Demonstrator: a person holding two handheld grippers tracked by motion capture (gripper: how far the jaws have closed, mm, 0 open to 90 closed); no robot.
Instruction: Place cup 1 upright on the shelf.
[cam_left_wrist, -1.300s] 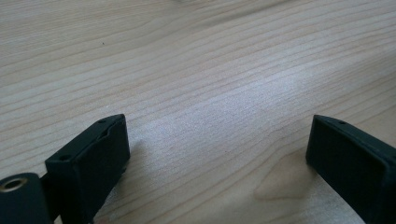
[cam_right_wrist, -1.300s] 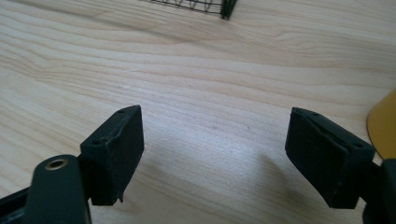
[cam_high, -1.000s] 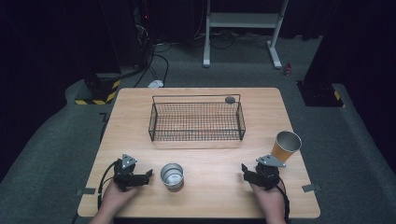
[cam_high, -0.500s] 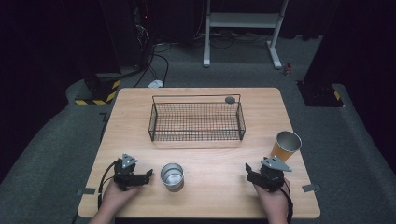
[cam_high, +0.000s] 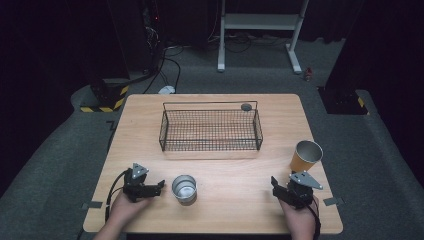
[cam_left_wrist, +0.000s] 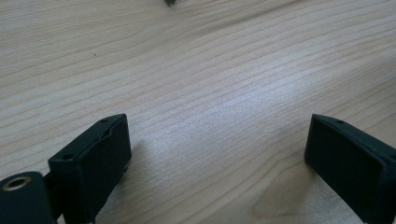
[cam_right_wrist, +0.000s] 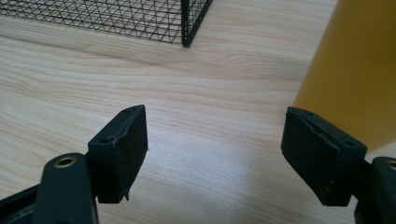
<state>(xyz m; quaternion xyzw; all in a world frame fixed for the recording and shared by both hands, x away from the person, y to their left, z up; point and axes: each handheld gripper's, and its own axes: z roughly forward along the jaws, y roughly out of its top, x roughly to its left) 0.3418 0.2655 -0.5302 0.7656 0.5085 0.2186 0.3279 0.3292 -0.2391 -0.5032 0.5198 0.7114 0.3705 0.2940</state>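
My left gripper (cam_high: 159, 185) and right gripper (cam_high: 276, 186) are matt black — each topped by a grey three-cornered plate, trailing a black cable. Their blocky jaws carry small screw holes and a brass-ringed pivot.

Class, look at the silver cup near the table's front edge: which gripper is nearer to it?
Left. The left gripper sits just beside the silver cup, jaws apart; the right gripper is far across the table.

A light wooden square table (cam_high: 215, 100) stands on dark grey carpet (cam_high: 60, 165) in a dim room (black beyond it), with a white metal stand (cam_high: 260, 22) behind.
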